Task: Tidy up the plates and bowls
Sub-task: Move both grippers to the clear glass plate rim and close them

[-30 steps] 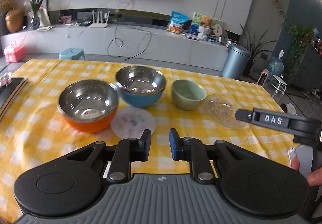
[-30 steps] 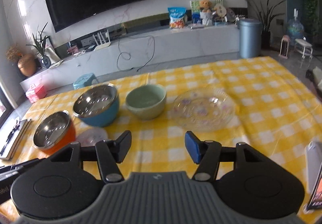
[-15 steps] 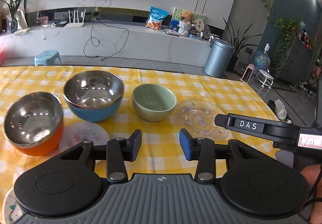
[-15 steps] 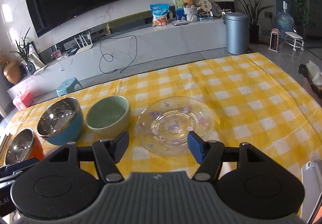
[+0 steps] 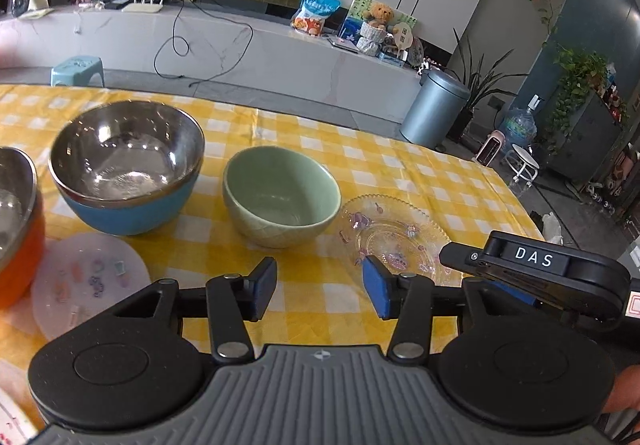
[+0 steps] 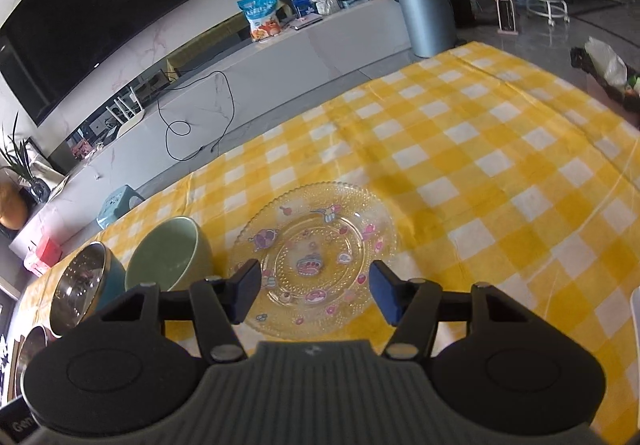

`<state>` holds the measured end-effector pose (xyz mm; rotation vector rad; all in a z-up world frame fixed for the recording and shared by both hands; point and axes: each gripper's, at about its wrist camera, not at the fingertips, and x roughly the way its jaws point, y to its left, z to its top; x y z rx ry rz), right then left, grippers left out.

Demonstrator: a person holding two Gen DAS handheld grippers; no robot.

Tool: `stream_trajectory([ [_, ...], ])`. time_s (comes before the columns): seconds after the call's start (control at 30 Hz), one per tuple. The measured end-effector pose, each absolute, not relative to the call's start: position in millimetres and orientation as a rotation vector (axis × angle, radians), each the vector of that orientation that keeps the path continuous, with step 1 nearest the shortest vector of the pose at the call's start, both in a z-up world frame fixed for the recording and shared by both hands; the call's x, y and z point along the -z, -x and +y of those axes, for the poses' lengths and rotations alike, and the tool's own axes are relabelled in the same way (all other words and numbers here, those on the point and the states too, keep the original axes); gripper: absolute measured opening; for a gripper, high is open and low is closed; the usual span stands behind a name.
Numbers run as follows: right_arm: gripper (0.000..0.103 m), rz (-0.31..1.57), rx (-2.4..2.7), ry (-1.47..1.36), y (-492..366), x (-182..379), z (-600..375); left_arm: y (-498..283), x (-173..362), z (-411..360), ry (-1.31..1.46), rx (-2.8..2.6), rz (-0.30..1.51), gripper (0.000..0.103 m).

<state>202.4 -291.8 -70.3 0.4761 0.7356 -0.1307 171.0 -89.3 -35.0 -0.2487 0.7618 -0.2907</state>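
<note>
since right gripper (image 6: 314, 295) hangs released over glass plate (image 6: 316, 245), near rim looks like intended grip; left gripper (image 5: 318, 291) released, empty, facing green bowl (image 5: 280, 197).

The right gripper (image 6: 314, 293) hangs with jaws spread wide over the near part of a clear glass plate (image 6: 316, 245) on the yellow checked cloth (image 6: 480, 173). Left of the plate sit a green bowl (image 6: 168, 253) and a blue bowl (image 6: 86, 281).
</note>
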Motion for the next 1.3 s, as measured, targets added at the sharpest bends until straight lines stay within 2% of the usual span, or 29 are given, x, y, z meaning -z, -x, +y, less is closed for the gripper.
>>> stream_trajectory([
  [0.2, 0.057, 0.756, 0.155, -0.500, -214, 82, -303, -187, 46, -88, 0.285, 0.311, 0.779, 0.056],
  [0.27, 0.050, 0.768, 0.158, -0.512, -217, 86, -306, -193, 49, -89, 0.293, 0.311, 0.790, 0.056],
  [0.47, 0.043, 0.773, 0.182, -0.505, -222, 91, -310, -200, 57, -97, 0.304, 0.341, 0.810, 0.052],
  [0.7, 0.041, 0.767, 0.274, -0.483, -221, 94, -322, -207, 65, -111, 0.298, 0.360, 0.833, 0.049],
  [1.1, 0.010, 0.822, 0.256, -0.519, -224, 108, -322, -216, 71, -133, 0.235, 0.342, 0.863, 0.022],
  [1.23, 0.009, 0.825, 0.256, -0.514, -224, 107, -320, -217, 71, -132, 0.219, 0.331, 0.870, 0.013],
  [1.3, 0.009, 0.829, 0.253, -0.522, -222, 107, -321, -217, 70, -132, 0.208, 0.328, 0.872, 0.012],
])
